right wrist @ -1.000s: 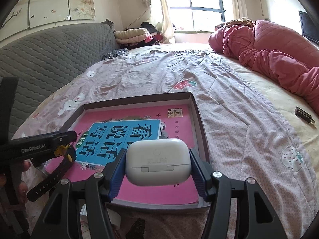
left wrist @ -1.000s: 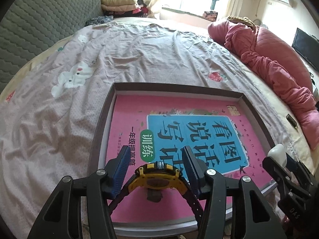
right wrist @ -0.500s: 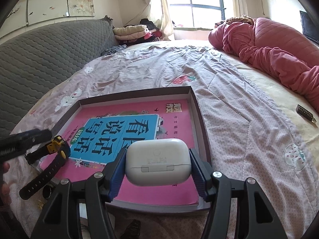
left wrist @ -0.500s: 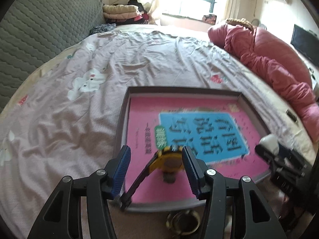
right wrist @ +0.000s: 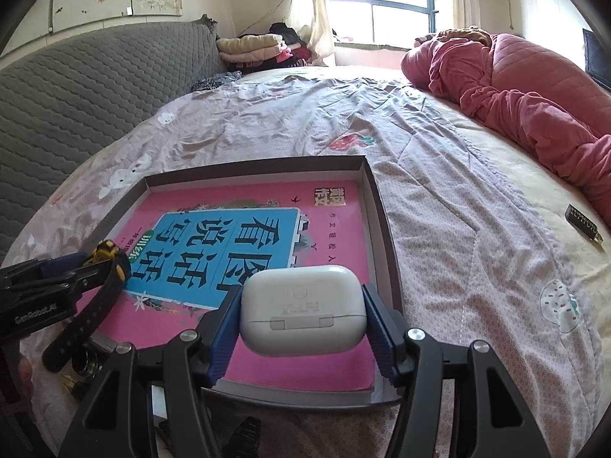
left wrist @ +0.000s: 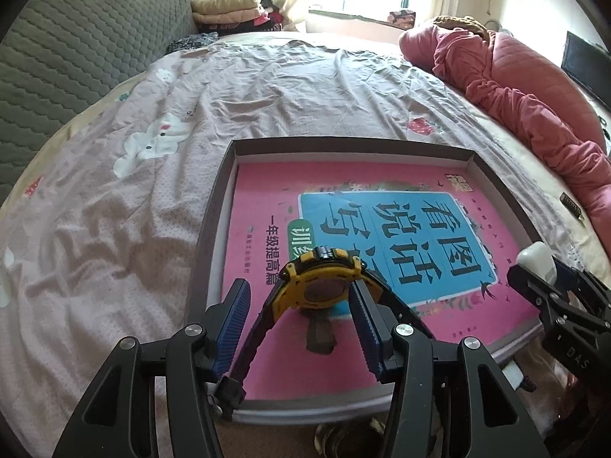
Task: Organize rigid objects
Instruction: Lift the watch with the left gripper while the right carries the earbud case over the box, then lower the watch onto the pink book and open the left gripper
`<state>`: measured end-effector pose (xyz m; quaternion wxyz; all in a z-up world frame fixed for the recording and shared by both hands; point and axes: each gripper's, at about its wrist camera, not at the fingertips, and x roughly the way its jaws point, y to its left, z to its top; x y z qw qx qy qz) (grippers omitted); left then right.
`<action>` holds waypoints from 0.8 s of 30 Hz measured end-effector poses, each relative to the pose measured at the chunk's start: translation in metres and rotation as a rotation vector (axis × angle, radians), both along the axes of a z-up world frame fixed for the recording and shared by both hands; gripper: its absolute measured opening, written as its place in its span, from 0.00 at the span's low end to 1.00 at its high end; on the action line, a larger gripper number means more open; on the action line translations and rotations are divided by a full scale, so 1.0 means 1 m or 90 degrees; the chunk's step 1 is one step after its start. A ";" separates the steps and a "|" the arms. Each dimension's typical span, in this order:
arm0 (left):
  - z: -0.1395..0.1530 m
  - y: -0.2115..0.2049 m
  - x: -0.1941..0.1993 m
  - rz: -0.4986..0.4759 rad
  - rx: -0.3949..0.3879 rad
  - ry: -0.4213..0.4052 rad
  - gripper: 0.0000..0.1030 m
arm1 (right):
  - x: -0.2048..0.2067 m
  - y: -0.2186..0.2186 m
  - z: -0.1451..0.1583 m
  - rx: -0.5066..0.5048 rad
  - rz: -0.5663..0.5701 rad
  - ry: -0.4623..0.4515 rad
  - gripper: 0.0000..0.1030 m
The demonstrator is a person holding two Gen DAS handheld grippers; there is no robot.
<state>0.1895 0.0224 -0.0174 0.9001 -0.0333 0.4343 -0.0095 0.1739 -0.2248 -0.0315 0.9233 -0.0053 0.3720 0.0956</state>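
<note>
Your left tool (left wrist: 299,311) stands spread around the watch (left wrist: 319,290), near the tray's (left wrist: 214,236) front-left corner. Your right tool (right wrist: 303,318) pinches the case (right wrist: 303,309); lower it onto the book (right wrist: 336,236) at the front-right corner before releasing.

A yellow and black watch (left wrist: 319,284) with black straps is seen between the left jaws, whose pads (left wrist: 233,326) are ribbed blue on black arms. A plain white case (right wrist: 303,311) is seen between the right jaws. Beneath both, a pink book (left wrist: 382,229) is marked with a blue panel of black characters, framed by a dark brown box (left wrist: 212,229) with a white inside. Beyond the jaws, a pale pink sheet (left wrist: 152,191) is printed with white rabbits and strawberries. A red quilt (right wrist: 534,87) lies far right.
</note>
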 end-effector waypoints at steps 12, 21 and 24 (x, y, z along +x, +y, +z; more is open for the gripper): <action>-0.015 0.006 0.021 0.020 -0.008 0.014 0.54 | 0.006 0.007 -0.002 -0.033 0.000 0.025 0.58; -0.012 0.006 0.023 0.016 -0.015 0.008 0.54 | 0.017 0.019 -0.007 -0.107 0.002 0.079 0.58; -0.009 0.008 0.018 0.013 -0.017 0.006 0.54 | 0.021 0.022 -0.009 -0.122 0.005 0.095 0.58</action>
